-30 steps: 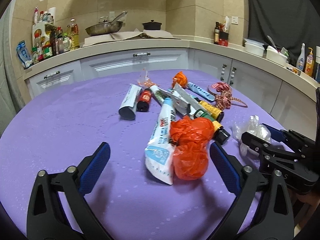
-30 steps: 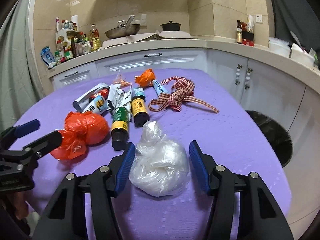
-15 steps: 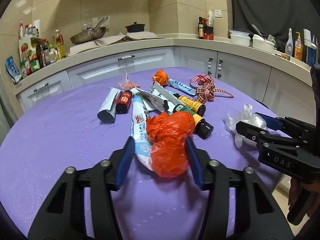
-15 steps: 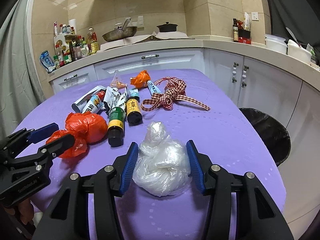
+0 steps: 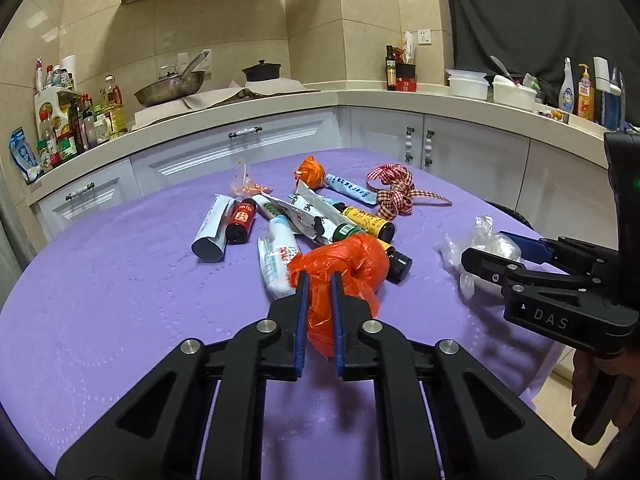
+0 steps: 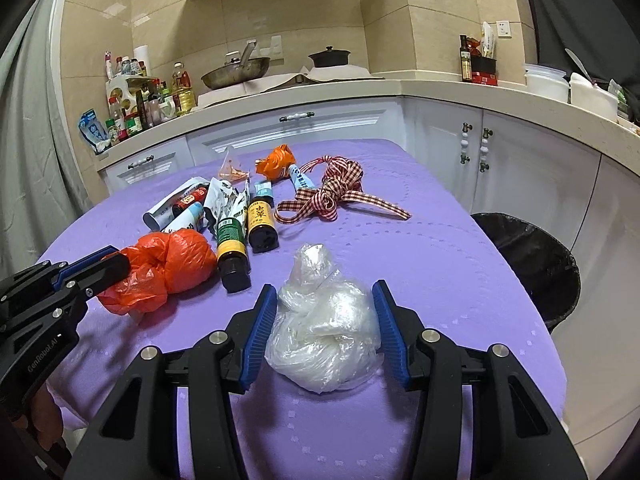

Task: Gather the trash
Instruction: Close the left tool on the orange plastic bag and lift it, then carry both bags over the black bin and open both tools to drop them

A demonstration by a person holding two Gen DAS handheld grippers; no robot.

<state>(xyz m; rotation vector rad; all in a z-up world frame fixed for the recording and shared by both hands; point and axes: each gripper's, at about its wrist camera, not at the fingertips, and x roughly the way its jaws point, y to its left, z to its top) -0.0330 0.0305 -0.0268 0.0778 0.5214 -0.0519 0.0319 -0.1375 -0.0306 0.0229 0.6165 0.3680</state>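
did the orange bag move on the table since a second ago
No: the orange bag still lies beside the green-label bottle; the left gripper has just closed on it.

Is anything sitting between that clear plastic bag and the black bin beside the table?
Nothing visible. The clear plastic bag sits between the right tongs, whose pads touch its sides. From there to the table's right edge is bare purple tablecloth, and the black bin stands open just past it. The checked ribbon lies farther back, off that path.

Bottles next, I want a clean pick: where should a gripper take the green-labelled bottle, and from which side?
Take the green-labelled bottle across its labelled body, from above. It lies flat, dark cap toward the camera, the orange bag crowding one side and the yellow-labelled bottle close on the other.
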